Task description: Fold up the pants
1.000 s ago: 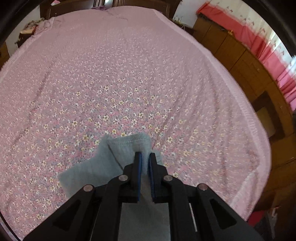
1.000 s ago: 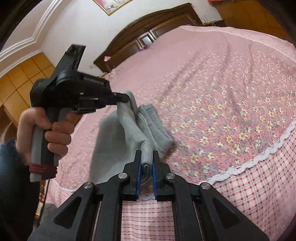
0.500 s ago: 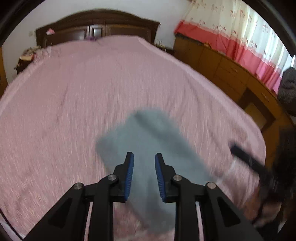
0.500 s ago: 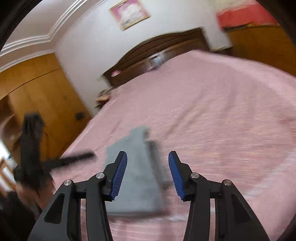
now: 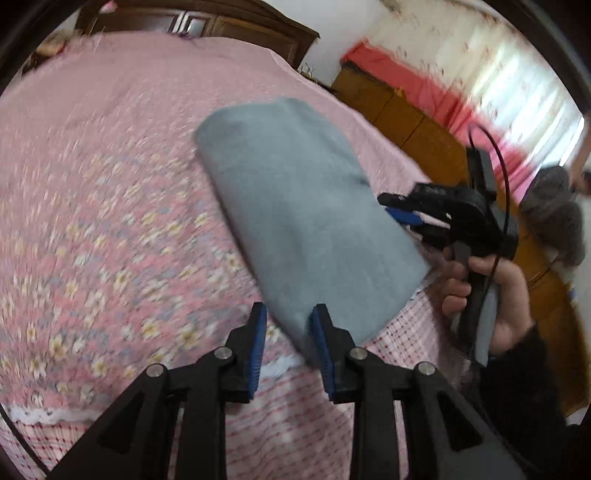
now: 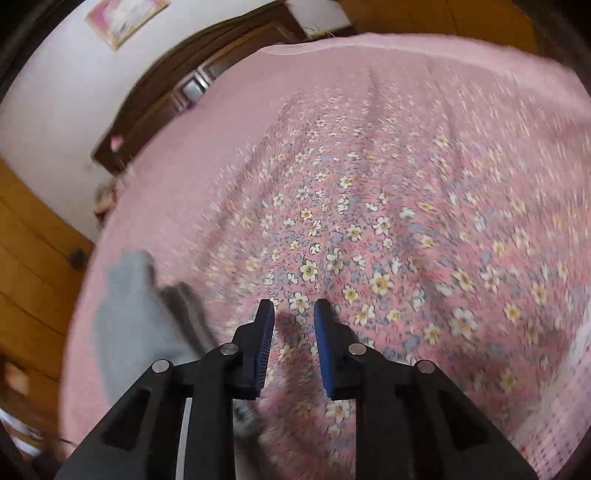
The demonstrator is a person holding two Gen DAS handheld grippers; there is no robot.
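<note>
The grey pants [image 5: 295,206] lie folded into a compact rectangle on the pink floral bedspread [image 5: 92,221], near the bed's front edge. My left gripper [image 5: 288,325] is open and empty, just in front of the pants' near end. My right gripper [image 5: 402,216] shows in the left wrist view at the pants' right side, held by a hand [image 5: 491,291]. In the right wrist view my right gripper [image 6: 293,321] is open and empty over bare bedspread [image 6: 406,203], with the pants [image 6: 133,317] blurred at lower left.
A dark wooden headboard [image 5: 207,26] stands at the far end of the bed. Wooden cabinets [image 5: 406,122] and red-and-white curtains [image 5: 498,85] line the right side. A wooden wardrobe [image 6: 29,266] stands left of the bed. The bed's checked skirt [image 5: 303,424] hangs at the front.
Both grippers have let go of the pants and opened. The pants now lie folded on the bed. Both grippers have pulled back, the right one swinging away to the right.
</note>
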